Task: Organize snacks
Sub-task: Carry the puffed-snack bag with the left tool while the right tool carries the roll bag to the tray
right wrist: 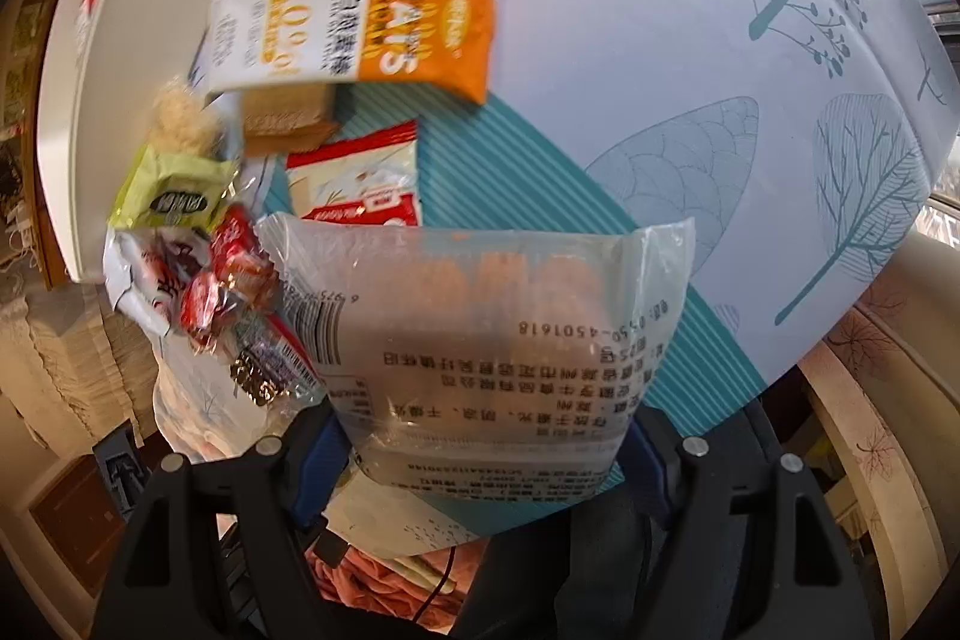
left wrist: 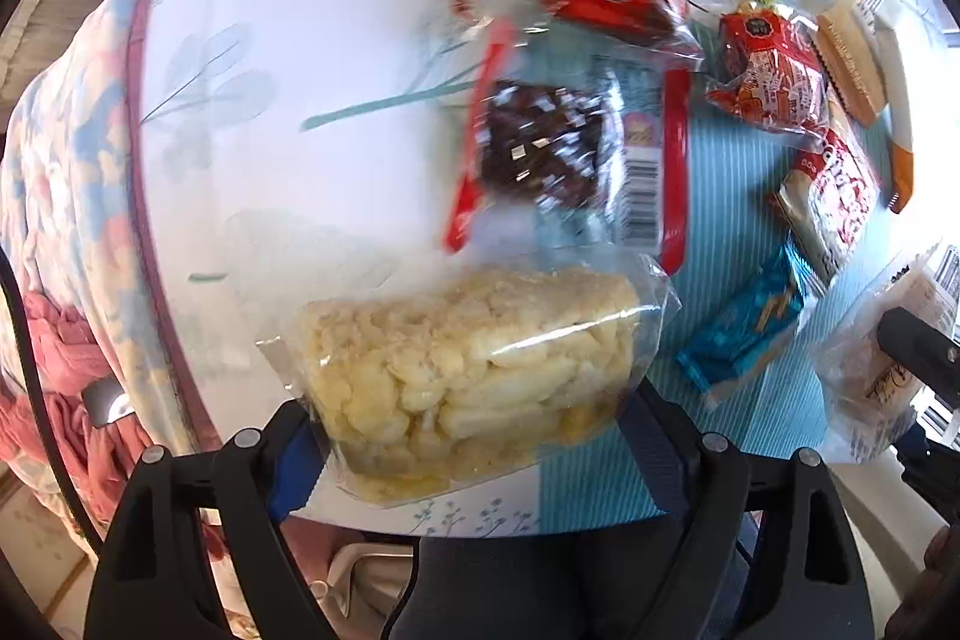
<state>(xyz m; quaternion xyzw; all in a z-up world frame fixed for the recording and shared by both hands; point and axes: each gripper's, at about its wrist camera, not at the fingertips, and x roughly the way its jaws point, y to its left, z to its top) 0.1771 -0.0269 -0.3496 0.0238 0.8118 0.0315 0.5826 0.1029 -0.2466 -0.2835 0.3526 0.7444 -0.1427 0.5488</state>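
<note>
A clear pack of pale puffed snack (left wrist: 468,376) is gripped in the left claw (left wrist: 474,436) above the desk (left wrist: 270,40). A printed translucent packet (right wrist: 492,340) is gripped in the right claw (right wrist: 486,436).

- Clear, glossy plastic wrap on the puffed rice cake (left wrist: 474,376), its surface lumpy and rough.
- Crinkled translucent film on the printed packet (right wrist: 492,334).
- Smooth, faintly sheened tablecloth (right wrist: 690,58).
- Matt black plastic gripper fingers (left wrist: 252,490).
</note>
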